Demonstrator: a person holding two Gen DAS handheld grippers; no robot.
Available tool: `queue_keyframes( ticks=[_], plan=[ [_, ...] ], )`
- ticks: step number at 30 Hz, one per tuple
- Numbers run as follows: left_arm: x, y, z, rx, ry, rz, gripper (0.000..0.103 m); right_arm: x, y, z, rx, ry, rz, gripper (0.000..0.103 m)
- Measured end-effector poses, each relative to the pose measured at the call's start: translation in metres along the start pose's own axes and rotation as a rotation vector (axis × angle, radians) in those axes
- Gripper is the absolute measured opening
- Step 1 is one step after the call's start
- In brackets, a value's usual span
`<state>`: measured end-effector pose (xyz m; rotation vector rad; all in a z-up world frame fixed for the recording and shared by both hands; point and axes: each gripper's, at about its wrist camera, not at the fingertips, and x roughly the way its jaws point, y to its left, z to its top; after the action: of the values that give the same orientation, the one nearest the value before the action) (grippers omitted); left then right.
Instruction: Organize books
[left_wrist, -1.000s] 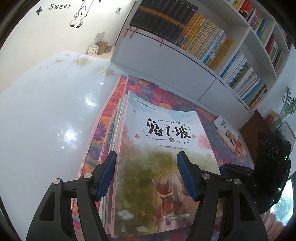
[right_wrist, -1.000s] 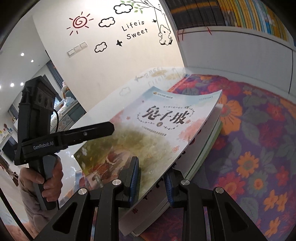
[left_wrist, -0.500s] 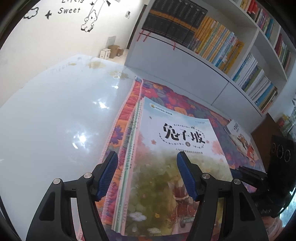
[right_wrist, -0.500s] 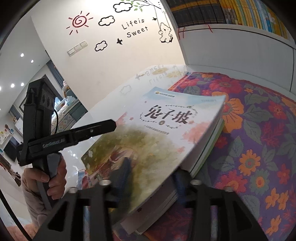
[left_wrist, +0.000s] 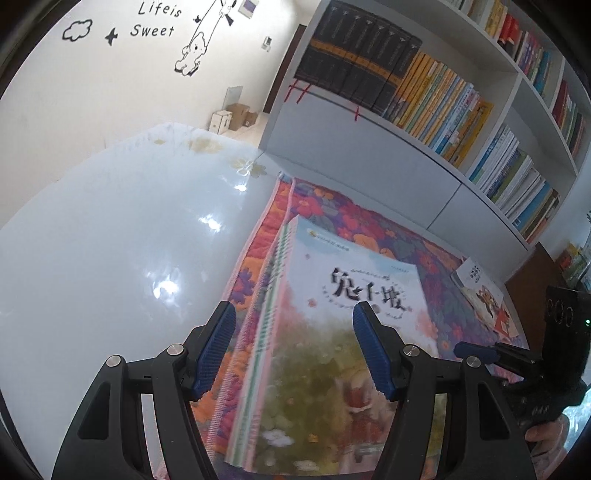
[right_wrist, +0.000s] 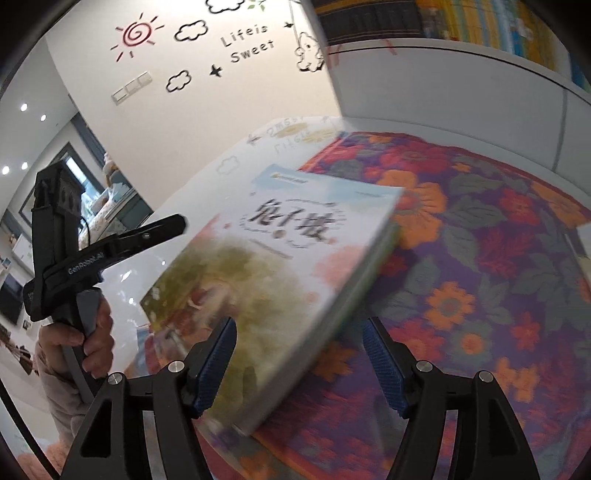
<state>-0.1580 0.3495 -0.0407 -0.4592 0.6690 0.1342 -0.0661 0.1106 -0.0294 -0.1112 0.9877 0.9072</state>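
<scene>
Table (left_wrist: 110, 229): glossy white, bare on the left; the floral mat (left_wrist: 369, 229) covers its right part, up to the bookcase.
Left claw (left_wrist: 291, 349): released, blue pads apart and clear of everything. It hovers above the near end of the stack, one pad over the mat's edge, the other over the cover.
Stack (left_wrist: 332, 350): several books lying flat on the mat, the top one showing a pale cover with black characters. Coloured spines (left_wrist: 271, 295) line its left side. The books look roughly squared, though blur hides the fine edges.
Spare book (left_wrist: 484, 291): a smaller one lies flat on the mat, well apart to the right of the stack, nearer the bookcase.
Right claw (right_wrist: 299, 363): jaws have just been opening and now stand wide. The stack's near corner sits between the pads, but neither presses on it, so nothing is held.
Bookcase (left_wrist: 458, 110): shelves mostly full of upright books behind the mat.
Step in hand: judged as the release after setting or squaring the top book on the stack; both claws are free.
Next move: probably fetch the spare book. That calls for moving the right claw clear of the corner without nudging the stack, then reaching right and closing on a thin, flat book by its edge, which may need a lift or slide off the mat first.
</scene>
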Motion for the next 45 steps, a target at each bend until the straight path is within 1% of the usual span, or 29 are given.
queue_keyframes(
  ticks=[4,7,11,16,17,19,20,21,22,24,26,27,28,29,30,31,32,34,35,36,37,39,40,43,45],
  plan=[
    [-0.005,-0.026,0.005,0.03,-0.021,-0.018,0.064,-0.03,-0.042,-0.006,0.067,-0.036,-0.047,0.069],
    [-0.004,-0.055,0.012,0.063,-0.024,-0.041,0.065,-0.054,-0.075,-0.013,0.135,-0.059,-0.066,0.069],
    [0.005,-0.095,0.025,0.08,-0.015,-0.094,0.065,-0.091,-0.12,-0.026,0.227,-0.118,-0.093,0.069],
    [0.023,-0.161,0.039,0.145,-0.013,-0.153,0.065,-0.136,-0.176,-0.049,0.352,-0.192,-0.126,0.069],
    [0.027,-0.174,0.04,0.159,-0.014,-0.168,0.067,-0.143,-0.187,-0.054,0.382,-0.203,-0.13,0.069],
    [0.041,-0.203,0.043,0.181,-0.023,-0.208,0.071,-0.154,-0.206,-0.065,0.435,-0.219,-0.134,0.069],
    [0.048,-0.215,0.042,0.191,-0.028,-0.222,0.071,-0.159,-0.217,-0.071,0.466,-0.234,-0.13,0.069],
    [0.059,-0.228,0.041,0.21,-0.025,-0.227,0.071,-0.162,-0.224,-0.075,0.483,-0.253,-0.12,0.069],
    [0.072,-0.241,0.039,0.23,-0.018,-0.231,0.071,-0.168,-0.233,-0.081,0.499,-0.299,-0.106,0.069],
    [0.098,-0.265,0.033,0.272,-0.005,-0.235,0.071,-0.172,-0.242,-0.084,0.498,-0.339,-0.119,0.069],
    [0.132,-0.291,0.022,0.33,0.029,-0.238,0.071,-0.177,-0.25,-0.085,0.485,-0.385,-0.16,0.068],
    [0.149,-0.302,0.015,0.361,0.046,-0.238,0.071,-0.178,-0.254,-0.086,0.482,-0.4,-0.18,0.067],
    [0.16,-0.309,0.009,0.386,0.06,-0.236,0.071,-0.177,-0.259,-0.087,0.481,-0.409,-0.189,0.063],
    [0.175,-0.317,0.002,0.412,0.074,-0.234,0.071,-0.175,-0.263,-0.088,0.483,-0.412,-0.19,0.061],
    [0.192,-0.324,-0.007,0.438,0.087,-0.23,0.071,-0.172,-0.268,-0.09,0.491,-0.413,-0.188,0.061],
    [0.203,-0.326,-0.012,0.443,0.101,-0.23,0.07,-0.169,-0.27,-0.091,0.496,-0.414,-0.185,0.061],
    [0.218,-0.326,-0.017,0.435,0.128,-0.243,0.067,-0.164,-0.274,-0.093,0.5,-0.413,-0.182,0.061],
    [0.239,-0.32,-0.022,0.381,0.17,-0.28,0.066,-0.155,-0.281,-0.095,0.511,-0.4,-0.176,0.061],
    [0.249,-0.316,-0.024,0.355,0.198,-0.286,0.065,-0.149,-0.284,-0.094,0.524,-0.392,-0.167,0.059],
    [0.257,-0.313,-0.023,0.333,0.238,-0.292,0.063,-0.149,-0.285,-0.093,0.52,-0.406,-0.163,0.059],
    [0.259,-0.311,-0.02,0.318,0.237,-0.308,0.06,-0.147,-0.286,-0.092,0.511,-0.404,-0.169,0.059],
    [0.259,-0.311,-0.016,0.31,0.209,-0.338,0.06,-0.142,-0.284,-0.088,0.489,-0.395,-0.176,0.059],
    [0.261,-0.313,-0.014,0.312,0.206,-0.338,0.06,-0.139,-0.281,-0.085,0.471,-0.385,-0.182,0.059],
    [0.276,-0.324,-0.008,0.311,0.205,-0.278,0.06,-0.134,-0.275,-0.083,0.434,-0.365,-0.203,0.059],
    [0.281,-0.329,-0.007,0.289,0.204,-0.271,0.06,-0.133,-0.274,-0.083,0.428,-0.36,-0.2,0.059]
  ],
)
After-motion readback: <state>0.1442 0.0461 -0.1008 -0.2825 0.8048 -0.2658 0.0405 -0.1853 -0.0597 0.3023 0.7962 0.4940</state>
